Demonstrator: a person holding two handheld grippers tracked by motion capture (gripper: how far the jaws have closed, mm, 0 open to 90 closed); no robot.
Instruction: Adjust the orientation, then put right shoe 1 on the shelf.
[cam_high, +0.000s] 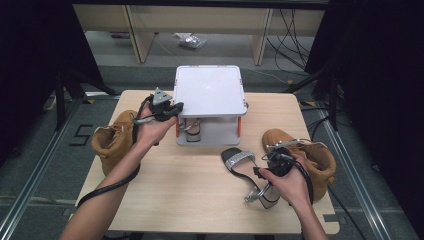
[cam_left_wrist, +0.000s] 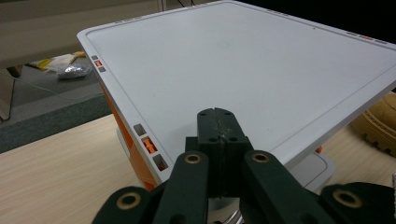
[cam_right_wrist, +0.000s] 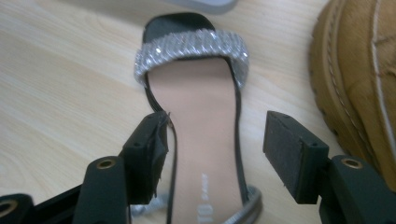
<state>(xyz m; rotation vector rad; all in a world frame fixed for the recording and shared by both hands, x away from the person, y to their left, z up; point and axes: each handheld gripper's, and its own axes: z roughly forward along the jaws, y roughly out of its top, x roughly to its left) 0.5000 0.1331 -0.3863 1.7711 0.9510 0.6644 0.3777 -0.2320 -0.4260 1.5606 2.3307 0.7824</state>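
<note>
Far left on the table (cam_high: 165, 195): a tan boot (cam_high: 114, 140) near the edge, partly behind the left forearm. Just right of it, the left gripper (cam_high: 172, 109) (cam_left_wrist: 218, 122), held up beside the white two-tier rack (cam_high: 210, 90) (cam_left_wrist: 243, 74), level with its top tray; fingers (cam_left_wrist: 208, 128) pressed flat together, nothing between them. Under the top tray, on the rack's lower shelf, a high-heeled sandal (cam_high: 192, 130), partly hidden by the tray above. Right of the rack's front edge, lying on bare wood: a black sandal with a silver glitter strap (cam_high: 245, 172) (cam_right_wrist: 196, 107), toe toward the rack, heel toward the person. Over its heel end, the right gripper (cam_high: 270, 165) (cam_right_wrist: 219, 149), fingers (cam_right_wrist: 289, 154) spread wide on either side of the insole, the left one against the thin black side strap, the right one clear of the shoe; not clamped. Farthest right, a second tan boot (cam_high: 310, 155) (cam_right_wrist: 359, 88), just beside the sandal, partly behind the right hand. Beyond the table, grey floor with cables.
</note>
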